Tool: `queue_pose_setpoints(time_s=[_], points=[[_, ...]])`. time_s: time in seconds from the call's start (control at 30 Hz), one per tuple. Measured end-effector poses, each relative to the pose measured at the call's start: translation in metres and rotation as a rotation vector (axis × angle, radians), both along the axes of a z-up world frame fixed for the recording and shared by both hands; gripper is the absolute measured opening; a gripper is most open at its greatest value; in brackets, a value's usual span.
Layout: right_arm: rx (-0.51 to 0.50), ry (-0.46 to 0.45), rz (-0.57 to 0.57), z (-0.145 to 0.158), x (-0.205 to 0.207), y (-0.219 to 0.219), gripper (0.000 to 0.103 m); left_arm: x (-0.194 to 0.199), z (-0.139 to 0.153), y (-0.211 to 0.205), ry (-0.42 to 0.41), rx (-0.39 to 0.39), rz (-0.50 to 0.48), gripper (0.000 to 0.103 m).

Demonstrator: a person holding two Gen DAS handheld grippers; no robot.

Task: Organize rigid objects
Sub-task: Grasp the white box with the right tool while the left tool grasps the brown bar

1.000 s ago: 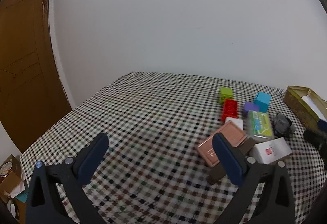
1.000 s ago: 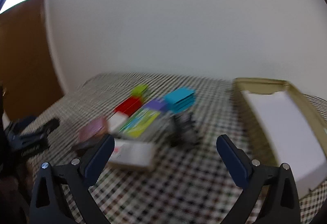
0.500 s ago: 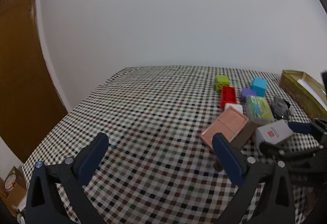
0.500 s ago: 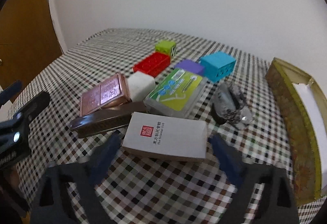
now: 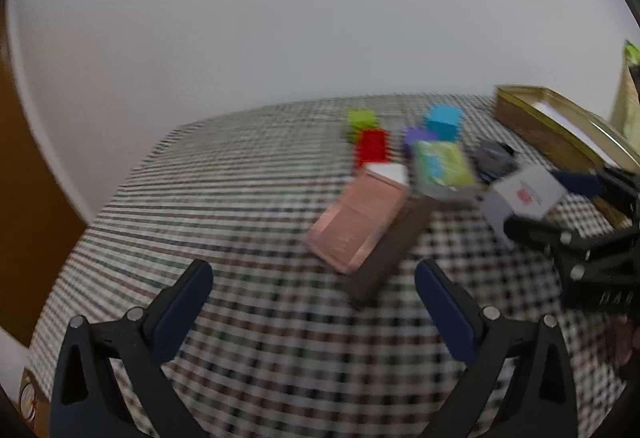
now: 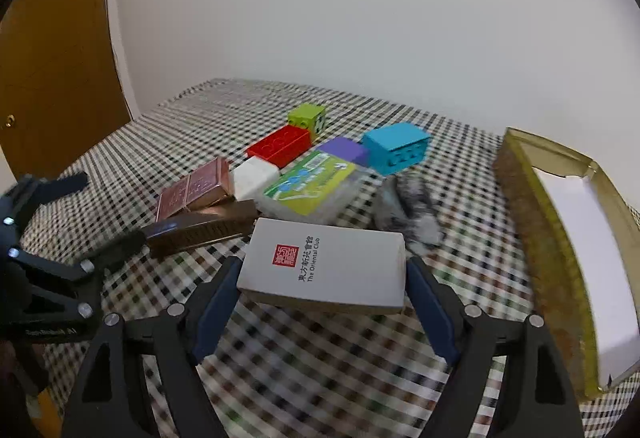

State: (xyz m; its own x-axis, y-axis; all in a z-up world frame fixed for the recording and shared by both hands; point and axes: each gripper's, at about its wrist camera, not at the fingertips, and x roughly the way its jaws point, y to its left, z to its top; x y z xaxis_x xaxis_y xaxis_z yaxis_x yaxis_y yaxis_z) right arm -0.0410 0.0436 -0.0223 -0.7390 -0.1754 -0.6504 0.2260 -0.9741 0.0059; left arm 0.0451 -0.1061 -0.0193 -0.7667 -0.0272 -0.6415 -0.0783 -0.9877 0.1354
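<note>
My right gripper (image 6: 322, 290) is shut on a white card box with a red seal (image 6: 324, 266), its pads against both short ends, and holds it off the cloth. In the left wrist view the same box (image 5: 524, 194) sits in the right gripper at the right. My left gripper (image 5: 314, 298) is open and empty above the checked tablecloth (image 5: 240, 198). A pile lies ahead: a pink tin (image 6: 192, 190), a brown case (image 6: 204, 226), a white block (image 6: 256, 178), a green-labelled clear box (image 6: 312, 186), and red (image 6: 280, 146), green (image 6: 306, 116), purple (image 6: 344, 150) and cyan (image 6: 396, 150) bricks.
An open gold tin with a white liner (image 6: 568, 238) lies at the right side of the table. A grey crumpled object (image 6: 408, 206) sits between it and the pile. A brown door (image 6: 52, 58) stands at the left. A white wall is behind.
My right gripper has closed in on the white card box and taken hold of it. My left gripper has swung rightward toward the pile and stays open.
</note>
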Motion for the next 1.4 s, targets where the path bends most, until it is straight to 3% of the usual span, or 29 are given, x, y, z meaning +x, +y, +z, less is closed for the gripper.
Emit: queue_pose_setpoints(time_s=[0.13, 0.27, 0.33, 0.43, 0.57, 0.7, 0.83, 1.0, 1.07, 1.1, 1.13, 1.3, 1.4], points=[[-0.033, 0.028, -0.046, 0.003, 0.000, 0.020, 0.083, -0.009, -0.006, 0.018, -0.053, 0.028, -0.076, 0.087], [-0.063, 0.019, -0.078, 0.005, -0.005, 0.033, 0.083, -0.026, -0.014, 0.032, -0.121, 0.059, -0.102, 0.056], [-0.073, 0.024, -0.079, 0.007, -0.006, 0.042, 0.083, -0.028, -0.013, 0.036, -0.115, 0.063, -0.104, 0.052], [-0.082, 0.034, -0.089, 0.008, -0.007, 0.046, 0.083, -0.027, -0.009, 0.044, -0.112, 0.071, -0.132, 0.036], [-0.090, 0.032, -0.097, 0.007, -0.010, 0.049, 0.083, -0.018, -0.008, 0.050, -0.139, 0.101, -0.202, 0.034], [-0.092, 0.029, -0.104, 0.007, -0.011, 0.050, 0.083, -0.018, -0.018, 0.042, -0.221, 0.142, -0.169, 0.034], [-0.093, 0.035, -0.104, 0.007, -0.010, 0.052, 0.083, -0.015, -0.017, 0.036, -0.224, 0.204, -0.163, 0.034], [-0.096, 0.052, -0.122, 0.008, -0.010, 0.052, 0.083, -0.026, -0.019, 0.061, -0.208, 0.137, -0.174, 0.034], [-0.098, 0.055, -0.131, 0.008, -0.011, 0.054, 0.083, -0.029, -0.019, 0.068, -0.208, 0.121, -0.181, 0.029], [-0.099, 0.056, -0.135, 0.008, -0.011, 0.054, 0.083, -0.030, -0.019, 0.072, -0.207, 0.120, -0.192, 0.017], [-0.100, 0.057, -0.140, 0.008, -0.011, 0.055, 0.083, -0.034, -0.018, 0.063, -0.209, 0.127, -0.198, 0.014], [-0.116, 0.079, -0.162, 0.011, -0.010, 0.061, 0.083, -0.023, -0.017, 0.059, -0.209, 0.188, -0.212, 0.013], [-0.141, 0.106, -0.167, 0.017, -0.006, 0.068, 0.083, -0.013, -0.007, 0.059, -0.162, 0.211, -0.220, 0.013]])
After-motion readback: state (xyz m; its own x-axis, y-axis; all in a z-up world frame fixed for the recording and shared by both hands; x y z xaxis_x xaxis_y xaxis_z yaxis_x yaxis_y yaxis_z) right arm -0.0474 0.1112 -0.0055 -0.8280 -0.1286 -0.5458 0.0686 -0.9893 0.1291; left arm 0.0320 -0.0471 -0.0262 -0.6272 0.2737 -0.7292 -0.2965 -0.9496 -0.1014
